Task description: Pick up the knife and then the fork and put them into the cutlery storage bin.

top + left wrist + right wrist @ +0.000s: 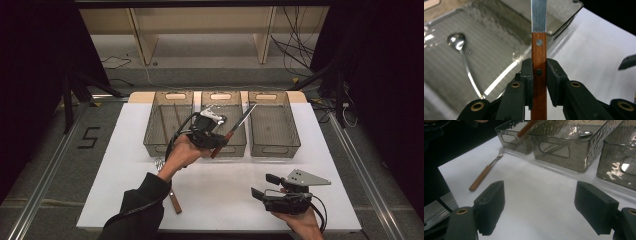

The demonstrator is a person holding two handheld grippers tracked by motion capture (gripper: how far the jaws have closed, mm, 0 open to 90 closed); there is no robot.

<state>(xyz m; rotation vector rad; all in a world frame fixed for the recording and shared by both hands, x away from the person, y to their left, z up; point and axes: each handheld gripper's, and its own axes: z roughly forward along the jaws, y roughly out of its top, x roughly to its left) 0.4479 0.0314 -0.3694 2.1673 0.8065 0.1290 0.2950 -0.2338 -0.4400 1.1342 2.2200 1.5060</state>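
Left gripper (pixel 218 136): held up over the front part of the middle bin (pixel 223 148), carried by the person's left hand (pixel 182 152). The forearm, in a dark sleeve (pixel 140 205), rises from the table's near edge and angles up and to the right. The jaws are drawn in close and clamp the wooden handle of a knife (pixel 235 130); in the left gripper view both pads (pixel 527 75) press flat on the handle's two sides near its lower rivet.

Knife: wood handle with two rivets, flat steel blade. It is off the table, slanting in the high view from the gripper up and right, its blade tip over the divide between the middle and right bin (pixel 274 122).

Right gripper (pixel 265 186): low over the near right of the white table (pixel 125 150), held level in the right hand (pixel 300 222), pointing left. Its jaws stand wide apart with bare tabletop between them.

Bins: three clear plastic bins in a row along the far side of the table. A spoon (pixel 461 55) lies in the bin seen past the left gripper.

Fork (pixel 486 171): wooden handle, metal tines, lying flat on the table in front of the left bin (pixel 167 122), partly under the left forearm in the high view.
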